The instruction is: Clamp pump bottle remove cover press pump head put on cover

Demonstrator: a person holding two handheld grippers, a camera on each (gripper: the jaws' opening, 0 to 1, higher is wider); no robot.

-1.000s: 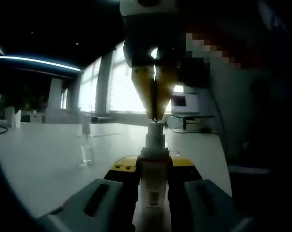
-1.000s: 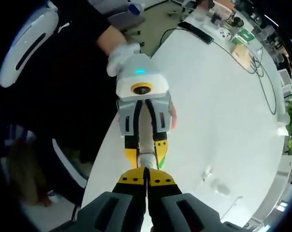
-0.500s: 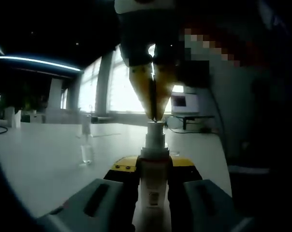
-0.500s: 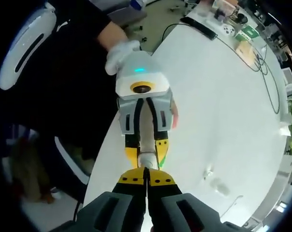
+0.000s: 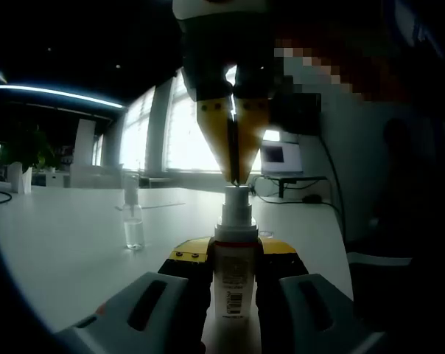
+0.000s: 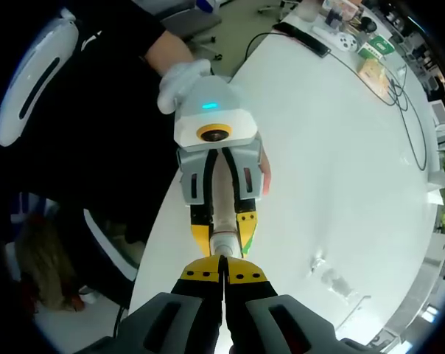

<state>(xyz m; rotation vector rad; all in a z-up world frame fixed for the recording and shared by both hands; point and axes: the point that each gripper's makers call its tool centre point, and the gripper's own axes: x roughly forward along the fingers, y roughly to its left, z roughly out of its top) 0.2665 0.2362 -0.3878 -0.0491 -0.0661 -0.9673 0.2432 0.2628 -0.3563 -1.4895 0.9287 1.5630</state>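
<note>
Left gripper view: pump bottle [image 5: 232, 276] sits bottom centre, upright, white body with a barcode label, clamped between this view's own jaws.
Left gripper [image 5: 233, 284]: jaws closed on the bottle body, yellow tips either side of it, grey housings in the lower corners.
Right gripper in left view [image 5: 236, 171]: enters from top centre, pointing down; yellow jaws pressed together, tips touching the top of the pump head [image 5: 236, 193].
Cover [image 5: 132, 221]: clear cap-like piece standing upright on the table [image 5: 68, 236], left of centre, well apart from the bottle. Cannot confirm it is the bottle's cover.
Background, left view: bright windows upper centre, a monitor right of centre, a plant at the far left edge.
Right gripper view: looking down along its own jaws at the bottle top.
Right gripper [image 6: 224, 267]: jaws together, yellow tips meeting at bottom centre, just over the white pump head [image 6: 222, 243].
Left gripper in right view [image 6: 221, 225]: centre frame, white housing with an orange ring and a green light, jaws gripping the pump bottle [image 6: 219, 199] from both sides.
Hand [image 6: 180, 80]: white-gloved, upper left of centre, holding the left gripper from behind; dark sleeve above it.
Table in right view [image 6: 333, 162]: white, round-edged, fills the right half; cables and small items at the upper right, clear cover [image 6: 331, 277] at lower right.
</note>
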